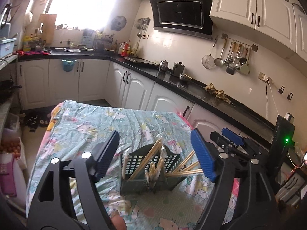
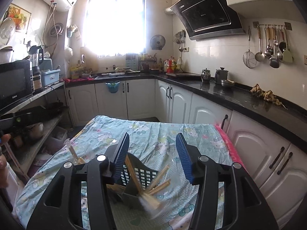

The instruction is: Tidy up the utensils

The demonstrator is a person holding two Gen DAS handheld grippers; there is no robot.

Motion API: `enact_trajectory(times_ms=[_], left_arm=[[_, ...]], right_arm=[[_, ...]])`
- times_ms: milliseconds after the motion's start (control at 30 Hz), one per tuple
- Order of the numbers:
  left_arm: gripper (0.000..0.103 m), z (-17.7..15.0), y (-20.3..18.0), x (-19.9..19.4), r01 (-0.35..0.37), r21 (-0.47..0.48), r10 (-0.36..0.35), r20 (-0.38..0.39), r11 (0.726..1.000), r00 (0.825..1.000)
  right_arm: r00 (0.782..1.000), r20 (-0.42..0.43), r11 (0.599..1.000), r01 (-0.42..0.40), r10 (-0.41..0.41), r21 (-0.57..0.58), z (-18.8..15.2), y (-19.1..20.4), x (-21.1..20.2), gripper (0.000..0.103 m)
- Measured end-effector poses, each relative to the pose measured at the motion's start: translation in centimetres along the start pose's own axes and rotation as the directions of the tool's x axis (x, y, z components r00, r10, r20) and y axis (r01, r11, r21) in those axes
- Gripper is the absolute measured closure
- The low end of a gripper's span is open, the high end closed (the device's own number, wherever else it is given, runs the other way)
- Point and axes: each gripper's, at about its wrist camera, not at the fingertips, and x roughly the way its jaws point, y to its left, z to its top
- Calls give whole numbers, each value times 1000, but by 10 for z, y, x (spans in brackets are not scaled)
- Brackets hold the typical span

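Note:
A dark green slotted utensil holder [image 1: 148, 169] stands on the cloth-covered table [image 1: 86, 126]. Several wooden chopsticks [image 1: 147, 159] and clear-handled utensils stand or lean in it; some chopsticks [image 1: 189, 169] stick out to its right. My left gripper [image 1: 155, 157] is open, hovering just above and around the holder, empty. The right gripper's body [image 1: 232, 141] shows at the right. In the right wrist view, my right gripper [image 2: 152, 159] is open and empty above the same holder [image 2: 138, 180], with blurred chopsticks [image 2: 153, 189] in it.
White cabinets [image 2: 255, 149] under a black counter [image 1: 191, 90] run along the right and back. Shelves with a microwave [image 2: 14, 84] and pans stand at the left. Ladles hang on the wall [image 1: 232, 59]. A range hood [image 1: 180, 15] hangs above.

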Motion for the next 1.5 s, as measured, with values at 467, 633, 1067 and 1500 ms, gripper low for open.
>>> enact_trajectory(times_ms=[467, 633, 1067, 1500], left_arm=[[21, -28, 3, -36, -18, -26, 18, -10, 1000, 1000], [15, -40, 5, -45, -35, -22, 35, -13, 999, 999], [11, -85, 25, -75, -146, -57, 143, -40, 988, 989], [11, -162, 24, -78, -205, -20, 200, -134, 979, 971]], right_arm=[[1000, 23, 1000, 2, -2, 5, -5, 3, -21, 49], [998, 51, 1000, -21, 21, -2, -8, 7, -39, 49], [998, 51, 999, -36, 36, 4, -57, 41, -98, 9], [997, -11, 997, 73, -73, -24, -136, 70, -120, 7]])
